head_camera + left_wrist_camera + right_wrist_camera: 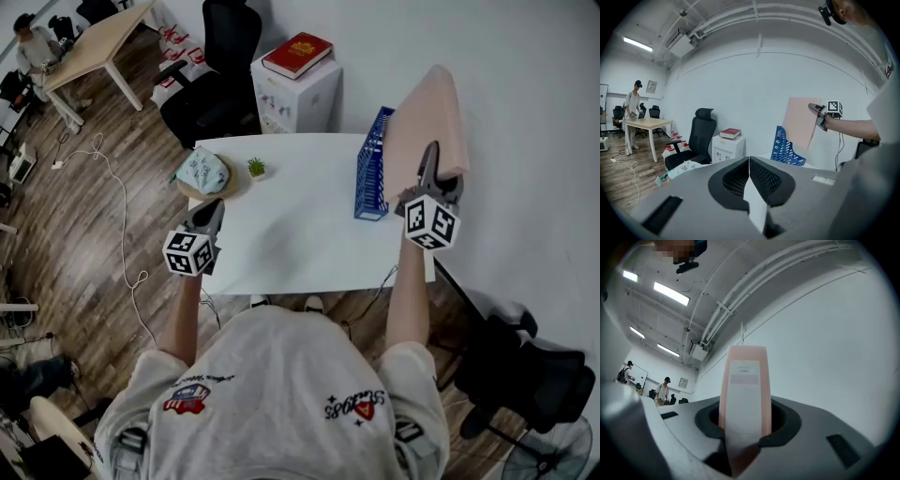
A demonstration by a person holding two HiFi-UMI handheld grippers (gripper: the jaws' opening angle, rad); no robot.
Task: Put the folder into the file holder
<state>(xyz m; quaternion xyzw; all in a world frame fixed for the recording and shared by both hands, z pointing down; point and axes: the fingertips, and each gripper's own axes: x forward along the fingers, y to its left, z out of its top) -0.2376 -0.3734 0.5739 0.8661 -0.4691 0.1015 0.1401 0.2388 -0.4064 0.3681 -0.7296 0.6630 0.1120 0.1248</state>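
Your right gripper (430,159) clamps the pink folder (427,108) above the blue file holder (371,178); your left gripper (214,211) stays out of it, jaws together and empty.

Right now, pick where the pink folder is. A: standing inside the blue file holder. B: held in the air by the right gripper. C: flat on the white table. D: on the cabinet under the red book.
B: the right gripper clamps the pink folder, raised above the blue file holder, not yet in it.
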